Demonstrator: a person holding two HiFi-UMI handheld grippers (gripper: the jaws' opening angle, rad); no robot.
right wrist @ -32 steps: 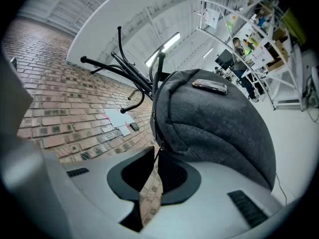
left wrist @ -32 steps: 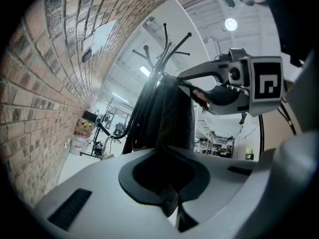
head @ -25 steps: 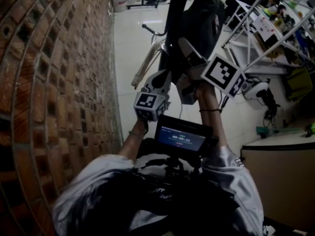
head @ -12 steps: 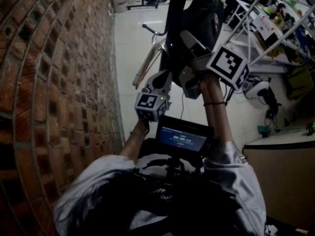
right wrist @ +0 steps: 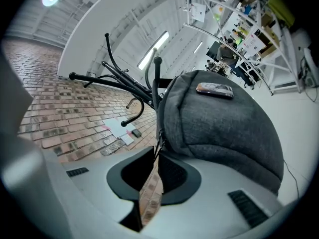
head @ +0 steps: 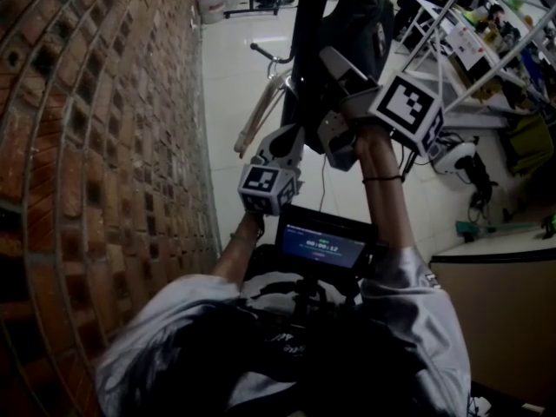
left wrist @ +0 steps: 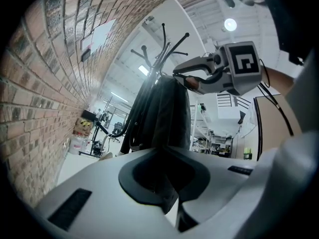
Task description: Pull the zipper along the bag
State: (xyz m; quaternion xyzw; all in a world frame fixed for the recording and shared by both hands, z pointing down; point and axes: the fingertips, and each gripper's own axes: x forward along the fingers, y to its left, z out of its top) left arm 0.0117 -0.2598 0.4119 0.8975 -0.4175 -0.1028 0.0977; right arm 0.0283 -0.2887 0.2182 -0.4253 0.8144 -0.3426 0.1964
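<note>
**The right gripper [right wrist: 156, 158] closed on the zipper pull [right wrist: 159, 144] of the hanging bag [right wrist: 224, 128]**

In the right gripper view its jaws stood nearly together, with only a thin slit between them. The dark zipper pull ran down from the bag's seam into the tips, where the pads pinched it. The bag was of grey cloth, rounded, with a small shiny label [right wrist: 214, 89] on its upper face. It hung on a black coat stand [right wrist: 110, 80] whose curved hooks spread out behind it. In the head view the right gripper reached to the bag's upper part, its marker cube turned toward the camera.

The left gripper [left wrist: 167, 153] was lower. In the left gripper view its jaws were drawn in on a fold of the bag's dark cloth, which dropped between the pads while the bag rose straight above them. That view also showed the right gripper higher up, its tips against the bag's edge.

A brick wall [head: 104, 146] ran beside the stand, close on the person's left, and a white floor [head: 234, 68] lay beyond. A small lit screen [head: 320, 246] sat at the person's chest between the two grey sleeves [head: 408, 302]. Off to the right stood white racks [head: 469, 33] loaded with things too small to make out. A beige cabinet [head: 495, 302] stood near the right sleeve.
</note>
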